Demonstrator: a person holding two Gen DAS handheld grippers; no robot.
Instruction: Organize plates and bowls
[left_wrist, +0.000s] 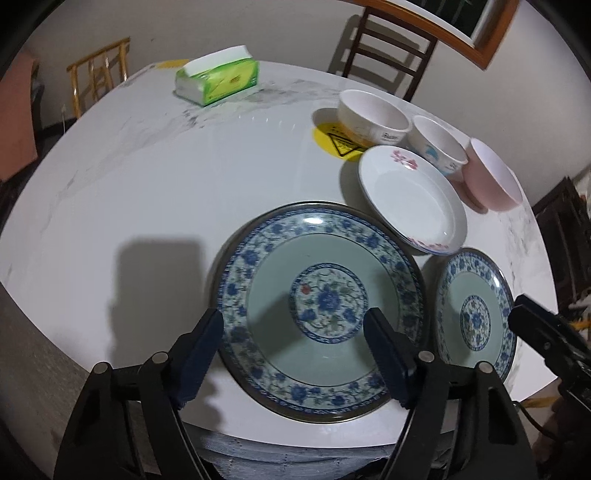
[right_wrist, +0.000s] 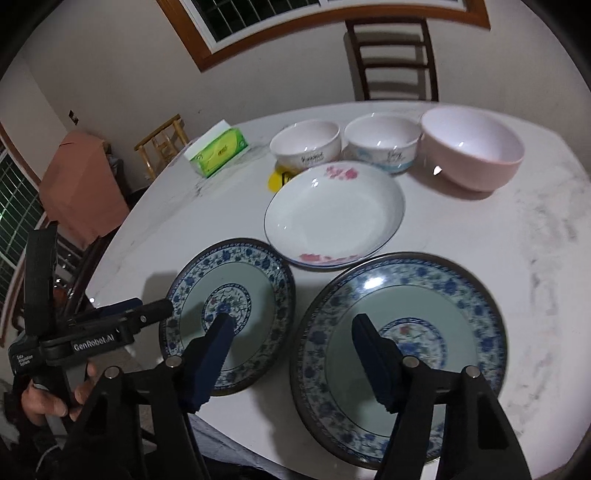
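Observation:
Two blue floral plates lie side by side at the table's near edge. In the left wrist view my left gripper (left_wrist: 293, 314) hovers open over the left blue plate (left_wrist: 317, 258), with nothing pressed between its pads. In the right wrist view my right gripper (right_wrist: 291, 319) is open too. One of its fingers is over the left blue plate (right_wrist: 236, 273), the other over the right blue plate (right_wrist: 443, 295). Behind them sit a white plate with pink flowers (right_wrist: 332, 214), two white bowls (right_wrist: 306, 144) (right_wrist: 382, 142) and a pink bowl (right_wrist: 472, 151).
A green tissue pack (left_wrist: 218, 79) lies at the far side of the white marble table (left_wrist: 147, 184). A yellow sticker (left_wrist: 332, 142) shows beside the bowls. Wooden chairs (right_wrist: 391, 55) stand behind the table. A hand (right_wrist: 48, 398) holds the left gripper at the table's near left edge.

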